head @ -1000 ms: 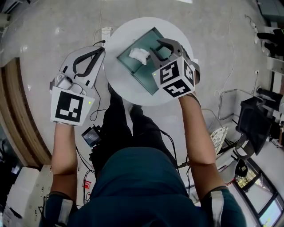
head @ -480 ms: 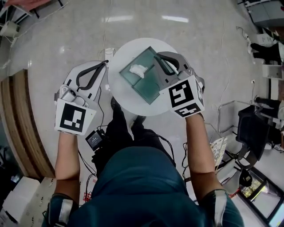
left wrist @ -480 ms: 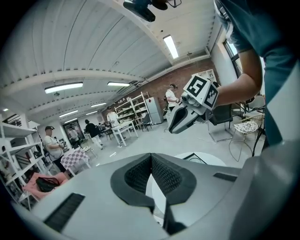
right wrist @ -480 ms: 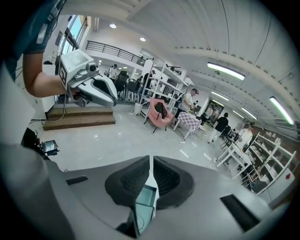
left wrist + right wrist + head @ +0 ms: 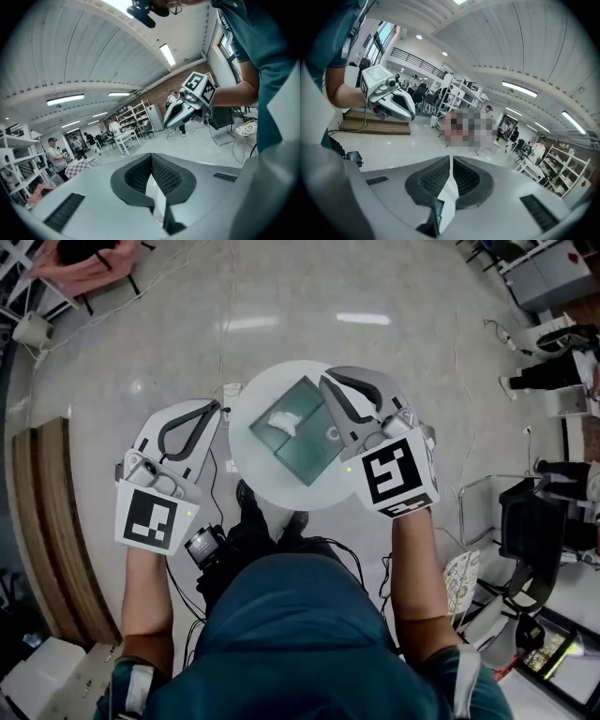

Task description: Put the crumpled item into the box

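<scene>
A crumpled white item (image 5: 282, 421) lies inside the open teal box (image 5: 302, 448), which sits on the round white table (image 5: 255, 482). My right gripper (image 5: 327, 382) hovers over the box's right side; its jaws are closing, almost together, with nothing between them. The right gripper view shows the same bare narrow slit at my right gripper (image 5: 450, 160). My left gripper (image 5: 217, 408) hangs just off the table's left edge, shut and holding nothing. In the left gripper view its pads (image 5: 140, 174) meet.
A wooden platform (image 5: 45, 521) runs along the left. A small black device (image 5: 202, 543) with cables lies on the floor below the table. A black chair (image 5: 532, 510) and white stands are at the right. Several people stand among distant shelves.
The right gripper's jaws came together and it drew back from above the crumpled item to the box's right side. The item stays in the box. Both grippers sit lower in the view.
</scene>
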`<action>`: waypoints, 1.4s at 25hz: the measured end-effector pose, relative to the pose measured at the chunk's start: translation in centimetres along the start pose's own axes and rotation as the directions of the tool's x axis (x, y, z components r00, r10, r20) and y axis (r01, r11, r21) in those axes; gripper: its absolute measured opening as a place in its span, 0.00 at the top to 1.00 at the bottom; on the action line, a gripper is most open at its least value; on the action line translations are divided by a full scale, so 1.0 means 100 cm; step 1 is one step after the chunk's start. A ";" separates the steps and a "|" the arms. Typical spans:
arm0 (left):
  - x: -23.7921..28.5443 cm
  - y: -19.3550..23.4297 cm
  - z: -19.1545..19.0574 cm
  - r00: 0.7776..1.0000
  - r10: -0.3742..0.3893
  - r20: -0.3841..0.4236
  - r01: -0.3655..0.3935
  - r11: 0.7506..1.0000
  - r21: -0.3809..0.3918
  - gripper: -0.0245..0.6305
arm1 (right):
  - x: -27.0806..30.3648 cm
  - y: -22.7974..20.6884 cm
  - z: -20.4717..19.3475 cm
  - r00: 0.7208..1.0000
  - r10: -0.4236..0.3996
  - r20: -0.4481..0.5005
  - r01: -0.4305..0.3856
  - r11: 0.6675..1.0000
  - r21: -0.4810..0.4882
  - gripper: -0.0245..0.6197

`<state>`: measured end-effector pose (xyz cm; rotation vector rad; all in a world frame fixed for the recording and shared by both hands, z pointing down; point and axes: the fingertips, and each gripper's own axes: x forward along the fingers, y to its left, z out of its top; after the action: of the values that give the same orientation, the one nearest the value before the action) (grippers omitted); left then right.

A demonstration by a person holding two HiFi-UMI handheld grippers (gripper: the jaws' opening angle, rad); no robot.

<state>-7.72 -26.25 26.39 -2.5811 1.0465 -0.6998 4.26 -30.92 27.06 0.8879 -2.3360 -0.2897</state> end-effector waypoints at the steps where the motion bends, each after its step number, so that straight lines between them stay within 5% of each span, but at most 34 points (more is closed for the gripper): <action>1: -0.002 0.001 0.007 1.000 0.003 0.005 -0.003 1.000 0.011 0.93 | -0.005 -0.002 0.007 1.000 -0.002 0.013 0.002 1.000 -0.004 0.89; 16: -0.037 0.003 0.075 0.997 0.037 0.070 -0.043 0.996 0.080 0.93 | -0.074 -0.020 0.077 0.993 -0.043 0.111 0.055 0.993 -0.109 0.90; 35: -0.025 -0.010 0.070 0.998 0.000 0.070 -0.005 0.997 0.073 0.93 | -0.077 -0.019 0.055 0.995 -0.056 0.079 0.061 0.996 -0.067 0.90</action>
<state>-4.99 -23.35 20.02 -2.5228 0.9840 -0.6301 6.34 -27.37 18.32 0.9272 -2.3578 -0.4333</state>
